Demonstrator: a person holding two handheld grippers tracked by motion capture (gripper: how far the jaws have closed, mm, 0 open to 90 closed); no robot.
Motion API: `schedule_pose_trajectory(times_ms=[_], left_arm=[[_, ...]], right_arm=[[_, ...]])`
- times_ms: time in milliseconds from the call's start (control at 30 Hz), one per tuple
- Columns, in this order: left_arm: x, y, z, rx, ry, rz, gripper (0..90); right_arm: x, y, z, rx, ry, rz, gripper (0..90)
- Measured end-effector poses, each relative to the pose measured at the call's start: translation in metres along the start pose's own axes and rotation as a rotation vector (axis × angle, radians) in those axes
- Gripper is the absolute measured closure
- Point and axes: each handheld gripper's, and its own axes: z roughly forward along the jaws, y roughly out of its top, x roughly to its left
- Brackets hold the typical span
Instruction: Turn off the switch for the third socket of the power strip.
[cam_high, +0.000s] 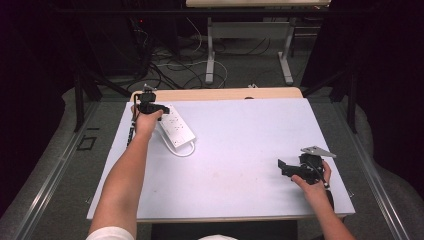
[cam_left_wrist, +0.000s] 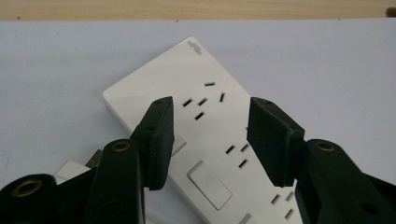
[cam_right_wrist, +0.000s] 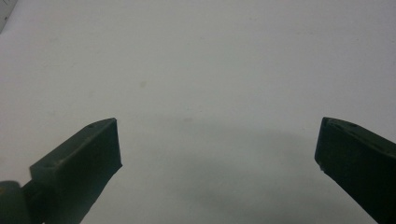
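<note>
White power strip (cam_high: 176, 126) sits at far-left part of table (cam_high: 240, 165), cord looped at its near end. Left gripper (cam_left_wrist: 210, 135) right over strip, jaws parted, straddling sockets (not touching, looks like). Right gripper (cam_high: 287, 167) well away from strip, jaws spread wide, holding nothing.

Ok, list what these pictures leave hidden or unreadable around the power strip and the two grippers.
- Power strip: near end cut off by the left gripper view's bottom edge and covered by the left gripper.
- Its small printed mark: too small to read.
- Its cord: the plug end can't be traced in the high view.
- Right gripper: its body lies below the frame.
</note>
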Motion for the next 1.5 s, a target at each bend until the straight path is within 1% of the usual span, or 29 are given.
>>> schedule_pose_trajectory(times_ms=[33, 100, 133, 167, 200, 233, 267, 333, 367, 400, 433, 533, 567, 600, 667, 767, 800, 833, 867, 933, 967, 1100, 1167, 1233, 1333, 1367, 1400, 1433, 1500], left_arm=[[-0.002, 0.000, -0.002, -0.013, -0.003, 0.001, 49.8], [-0.006, 0.001, -0.006, -0.009, -0.001, 0.017, 46.5], [-0.008, 0.001, -0.006, -0.018, 0.006, 0.017, 46.5], [-0.010, 0.001, -0.007, -0.018, 0.000, 0.023, 45.7], [-0.011, 0.001, -0.008, -0.010, -0.006, 0.035, 45.3], [-0.012, 0.000, -0.008, -0.019, 0.000, 0.044, 44.5], [-0.013, 0.001, -0.010, -0.007, -0.003, 0.060, 43.9], [-0.014, 0.000, -0.011, -0.020, 0.004, 0.067, 43.5], [-0.014, 0.000, -0.013, 0.003, 0.007, 0.082, 43.1], [-0.015, -0.001, -0.013, -0.006, 0.023, 0.087, 42.7], [-0.015, -0.001, -0.014, 0.013, 0.028, 0.097, 42.7], [-0.015, -0.002, -0.016, 0.027, 0.040, 0.114, 41.9], [-0.016, -0.002, -0.017, 0.030, 0.037, 0.118, 41.7], [-0.016, -0.002, -0.019, 0.042, 0.031, 0.122, 41.5], [-0.020, -0.004, -0.021, 0.042, 0.022, 0.121, 41.0], [-0.026, -0.004, -0.026, 0.057, -0.022, 0.117, 41.1], [-0.028, -0.005, -0.028, 0.050, -0.026, 0.115, 40.5], [-0.030, -0.005, -0.030, 0.056, -0.048, 0.098, 38.8], [-0.032, -0.005, -0.030, 0.045, -0.055, 0.088, 36.4], [-0.036, -0.006, -0.034, 0.056, -0.067, 0.098, 28.9], [-0.039, -0.007, -0.035, 0.048, -0.065, 0.098, 28.9], [-0.047, -0.009, -0.042, 0.057, -0.085, 0.112, 17.3], [-0.050, -0.010, -0.047, 0.066, -0.090, 0.135, 15.8], [-0.053, -0.011, -0.051, 0.064, -0.100, 0.144, 10.7], [-0.057, -0.013, -0.059, 0.059, -0.113, 0.150, 8.5], [-0.058, -0.014, -0.061, 0.045, -0.112, 0.156, 7.0], [-0.059, -0.015, -0.065, 0.053, -0.121, 0.161, 5.4], [-0.061, -0.016, -0.067, 0.042, -0.121, 0.164, 4.9], [-0.063, -0.018, -0.074, 0.045, -0.133, 0.183, 4.9]], right_arm=[[-0.001, 0.000, 0.000, -0.004, 0.001, -0.004, 0.0], [-0.002, 0.000, -0.001, 0.004, 0.010, 0.000, 0.0], [-0.002, 0.000, -0.001, 0.004, 0.010, 0.000, 0.0], [-0.001, 0.000, -0.001, 0.006, 0.012, 0.019, 0.0], [-0.001, 0.000, -0.001, 0.001, 0.013, 0.013, 0.0], [-0.002, 0.001, -0.002, -0.001, 0.012, 0.012, 0.0], [-0.002, 0.001, -0.002, -0.001, 0.013, 0.013, 0.0], [-0.002, 0.001, -0.002, -0.002, 0.013, 0.013, 0.0], [-0.001, 0.001, -0.002, 0.001, 0.015, 0.020, 0.0], [-0.001, 0.001, -0.002, 0.000, 0.015, 0.020, 0.0], [-0.001, 0.001, -0.002, 0.000, 0.016, 0.020, 0.0], [-0.002, 0.002, -0.003, -0.006, 0.023, 0.011, 0.0], [-0.002, 0.002, -0.004, -0.004, 0.024, 0.022, 0.0], [-0.002, 0.002, -0.004, -0.005, 0.025, 0.020, 0.0], [-0.003, 0.002, -0.004, -0.005, 0.025, 0.018, 0.0], [-0.005, 0.002, -0.004, -0.006, 0.032, 0.019, 0.0], [-0.005, 0.002, -0.004, -0.005, 0.031, 0.037, 0.0], [-0.005, 0.002, -0.005, -0.005, 0.035, 0.035, 0.0], [-0.006, 0.002, -0.005, -0.007, 0.035, 0.031, 0.0], [-0.006, 0.002, -0.005, -0.008, 0.037, 0.030, 0.0], [-0.006, 0.002, -0.005, -0.008, 0.037, 0.030, 0.0], [-0.006, 0.002, -0.006, -0.008, 0.038, 0.026, 0.0], [-0.006, 0.002, -0.006, -0.010, 0.041, 0.027, 0.0], [-0.005, 0.002, -0.006, -0.009, 0.040, 0.031, 0.0], [-0.005, 0.002, -0.006, -0.009, 0.040, 0.031, 0.0], [-0.005, 0.002, -0.006, -0.010, 0.040, 0.031, 0.0], [-0.005, 0.002, -0.006, -0.010, 0.040, 0.031, 0.0], [-0.005, 0.002, -0.006, -0.009, 0.041, 0.032, 0.0], [-0.004, 0.002, -0.006, -0.008, 0.042, 0.033, 0.0]])
